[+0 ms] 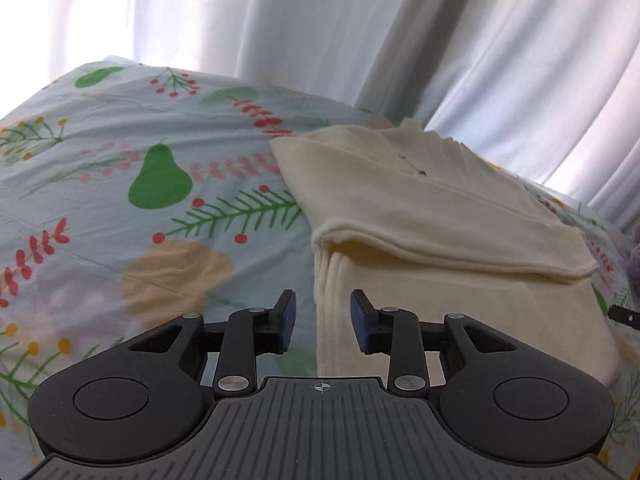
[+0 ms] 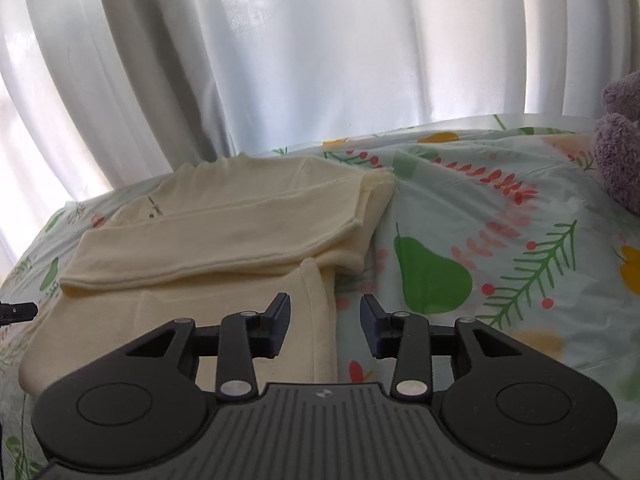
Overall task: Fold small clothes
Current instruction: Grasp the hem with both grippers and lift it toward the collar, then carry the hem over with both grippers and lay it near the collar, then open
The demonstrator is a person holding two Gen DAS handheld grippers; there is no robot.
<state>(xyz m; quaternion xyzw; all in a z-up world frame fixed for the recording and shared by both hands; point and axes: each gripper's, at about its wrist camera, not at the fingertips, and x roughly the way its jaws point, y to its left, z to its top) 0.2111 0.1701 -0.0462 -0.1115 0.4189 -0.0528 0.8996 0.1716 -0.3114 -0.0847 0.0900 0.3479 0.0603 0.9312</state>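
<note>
A cream garment [image 1: 432,240] lies on the printed bed sheet, its sleeves folded across the body. My left gripper [image 1: 323,322] stands open over the garment's left edge, with nothing pinched between its blue pads. In the right wrist view the same cream garment [image 2: 224,232] fills the left half. My right gripper [image 2: 325,322] is open above the garment's right edge, and its pads do not press the cloth. A tip of the other gripper [image 2: 18,312] shows at the far left edge of that view.
The bed sheet [image 1: 120,200] has pears, branches and berries printed on pale blue. White curtains [image 2: 320,48] hang behind the bed. A fuzzy purple item [image 2: 620,140] sits at the right edge of the right wrist view.
</note>
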